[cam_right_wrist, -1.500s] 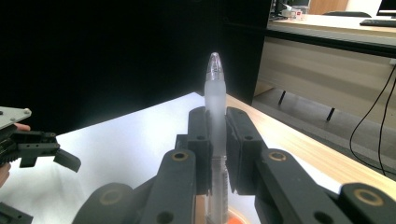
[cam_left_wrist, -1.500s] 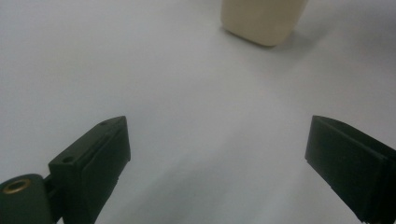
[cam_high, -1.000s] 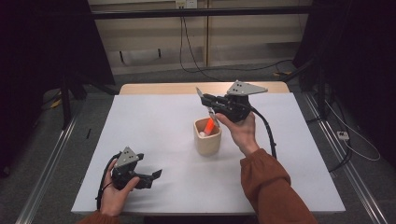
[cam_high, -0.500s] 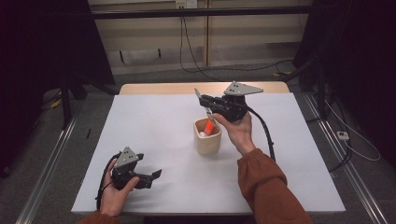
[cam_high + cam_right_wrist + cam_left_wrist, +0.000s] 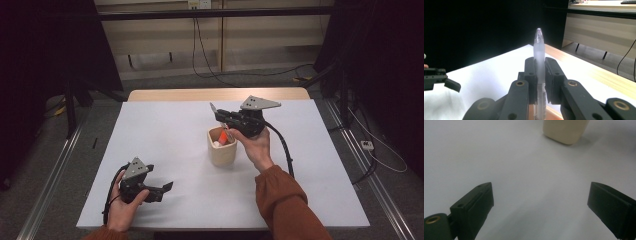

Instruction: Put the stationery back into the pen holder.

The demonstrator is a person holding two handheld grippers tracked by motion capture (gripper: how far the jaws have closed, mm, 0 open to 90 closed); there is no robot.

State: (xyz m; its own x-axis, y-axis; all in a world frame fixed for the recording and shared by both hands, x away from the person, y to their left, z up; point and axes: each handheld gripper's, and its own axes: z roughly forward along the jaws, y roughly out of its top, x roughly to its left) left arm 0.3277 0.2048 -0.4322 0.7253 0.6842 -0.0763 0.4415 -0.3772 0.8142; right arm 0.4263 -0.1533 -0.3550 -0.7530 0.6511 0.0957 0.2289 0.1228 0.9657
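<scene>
A beige cup [image 5: 221, 152] stands near the middle of the white table [image 5: 165, 130]. My right gripper [image 5: 219, 113] hovers just over the cup's far rim, shut on a frosted pen [image 5: 539, 50]. The pen's orange lower end [image 5: 224, 135] dips into the cup, beside something white inside [image 5: 216, 144]. In the right gripper view the jaws [image 5: 539, 65] clamp the barrel, and the clear tip points up and away. My left gripper [image 5: 167, 186] rests near the front left of the table, open, with bare tabletop between its fingers [image 5: 540, 202]. The cup [image 5: 565, 131] lies well ahead of it.
The table's wooden far edge [image 5: 200, 94] borders a floor with cables and dark stands. A cable [image 5: 282, 145] trails from the right gripper over the table's right side. The left gripper [image 5: 439, 78] shows at the far left of the right gripper view.
The right gripper has sunk a little with the pen, so the orange end sits deeper in the cup. The left gripper has stayed put.
</scene>
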